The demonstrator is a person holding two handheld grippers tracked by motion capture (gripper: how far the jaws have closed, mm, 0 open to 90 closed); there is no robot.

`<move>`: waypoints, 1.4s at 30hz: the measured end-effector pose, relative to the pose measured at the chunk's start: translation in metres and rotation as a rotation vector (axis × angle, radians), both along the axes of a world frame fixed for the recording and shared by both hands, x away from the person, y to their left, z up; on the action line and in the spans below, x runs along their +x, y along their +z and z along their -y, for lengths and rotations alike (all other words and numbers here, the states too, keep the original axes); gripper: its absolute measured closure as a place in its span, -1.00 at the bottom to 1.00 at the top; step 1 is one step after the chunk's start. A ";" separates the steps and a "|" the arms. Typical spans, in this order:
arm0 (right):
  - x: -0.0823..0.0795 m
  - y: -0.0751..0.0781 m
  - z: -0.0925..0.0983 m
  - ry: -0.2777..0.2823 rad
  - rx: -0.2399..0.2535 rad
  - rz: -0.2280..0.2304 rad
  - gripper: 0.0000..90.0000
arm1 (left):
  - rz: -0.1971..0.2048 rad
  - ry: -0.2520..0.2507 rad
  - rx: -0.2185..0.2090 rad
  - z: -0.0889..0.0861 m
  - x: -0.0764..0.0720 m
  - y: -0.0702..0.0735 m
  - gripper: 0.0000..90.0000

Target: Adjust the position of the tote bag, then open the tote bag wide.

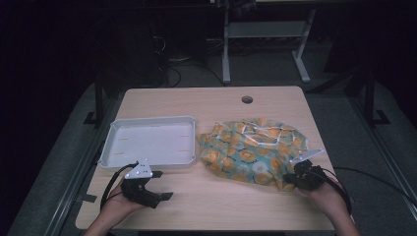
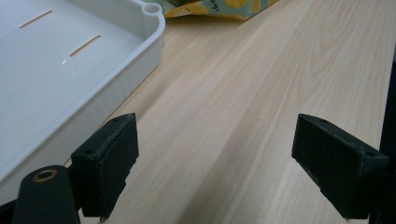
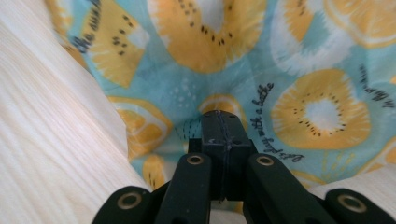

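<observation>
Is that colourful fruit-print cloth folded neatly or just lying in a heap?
In a heap: the cloth lies crumpled and uneven on the table beside the white tray, not squared into folds.

Tray (image 1: 147,142) left on table (image 1: 206,201), cloth (image 1: 253,150) just right of it. Left gripper (image 1: 162,184) before tray; right gripper (image 1: 291,181) at cloth's near-right edge.

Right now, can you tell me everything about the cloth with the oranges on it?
The cloth is soft, crumpled fabric, teal with orange fruit slices and small black writing. It lies bunched on the wooden table, just right of the white tray. The right gripper is shut on its near edge.
</observation>
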State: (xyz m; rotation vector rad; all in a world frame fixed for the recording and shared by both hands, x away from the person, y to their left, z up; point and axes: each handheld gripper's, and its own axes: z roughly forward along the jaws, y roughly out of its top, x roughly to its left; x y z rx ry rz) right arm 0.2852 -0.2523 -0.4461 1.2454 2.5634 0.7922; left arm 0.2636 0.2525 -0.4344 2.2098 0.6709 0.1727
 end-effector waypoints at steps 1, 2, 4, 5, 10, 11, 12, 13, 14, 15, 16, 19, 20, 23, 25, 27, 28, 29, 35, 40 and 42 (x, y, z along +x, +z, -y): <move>-0.001 0.004 0.002 -0.012 0.020 0.019 0.89 | 0.003 0.000 0.000 0.000 0.000 0.001 -0.68; -0.002 0.009 0.005 -0.029 0.048 0.037 0.83 | 0.004 0.004 -0.004 -0.001 0.000 0.002 -0.68; -0.003 0.010 0.006 -0.031 0.054 0.045 0.78 | 0.002 0.007 -0.012 -0.001 0.002 0.003 -0.68; -0.003 0.011 0.007 -0.041 0.063 0.046 0.74 | 0.000 0.009 -0.016 -0.001 0.003 0.004 -0.68; -0.006 0.020 0.011 -0.059 0.123 0.082 0.43 | 0.002 0.000 -0.025 0.004 0.008 0.012 -0.68; -0.007 0.021 0.012 -0.063 0.138 0.095 0.38 | 0.003 0.000 -0.029 0.006 0.010 0.014 -0.68; -0.009 0.021 0.012 -0.068 0.152 0.103 0.23 | 0.006 -0.001 -0.025 0.011 0.013 0.018 -0.68; -0.009 0.021 0.012 -0.070 0.150 0.107 0.21 | 0.012 -0.004 -0.019 0.013 0.014 0.020 -0.68; -0.009 0.020 0.012 -0.067 0.152 0.101 0.18 | 0.010 0.001 -0.022 0.016 0.015 0.021 -0.68; -0.008 0.020 0.012 -0.064 0.150 0.103 0.13 | 0.010 0.001 -0.022 0.016 0.015 0.021 -0.68; -0.008 0.020 0.011 -0.067 0.150 0.105 0.10 | 0.011 -0.002 -0.018 0.017 0.017 0.022 -0.68; -0.007 0.020 0.012 -0.071 0.154 0.112 0.06 | 0.008 0.006 -0.024 0.025 0.028 0.029 -0.68; -0.007 0.020 0.012 -0.071 0.154 0.112 0.06 | 0.008 0.006 -0.024 0.025 0.028 0.029 -0.68; -0.007 0.021 0.011 -0.076 0.161 0.103 0.01 | 0.011 0.015 -0.037 0.033 0.038 0.037 -0.68; -0.007 0.021 0.010 -0.077 0.164 0.111 -0.01 | 0.012 0.010 -0.048 0.041 0.049 0.042 -0.68; -0.006 0.021 0.009 -0.071 0.159 0.114 -0.03 | 0.009 0.006 -0.061 0.046 0.056 0.044 -0.68; -0.006 0.021 0.009 -0.071 0.159 0.114 -0.03 | 0.009 0.006 -0.061 0.046 0.056 0.044 -0.68; -0.005 0.022 0.008 -0.066 0.150 0.118 -0.05 | 0.016 -0.003 -0.049 0.052 0.061 0.045 -0.68; -0.009 0.021 0.007 -0.058 0.151 0.116 -0.06 | 0.032 -0.019 -0.039 0.068 0.075 0.050 -0.68; -0.010 0.022 0.007 -0.056 0.149 0.122 -0.09 | 0.020 -0.014 -0.048 0.076 0.083 0.052 -0.67; -0.007 0.023 0.008 -0.049 0.152 0.133 -0.10 | 0.011 -0.026 -0.044 0.083 0.093 0.054 -0.67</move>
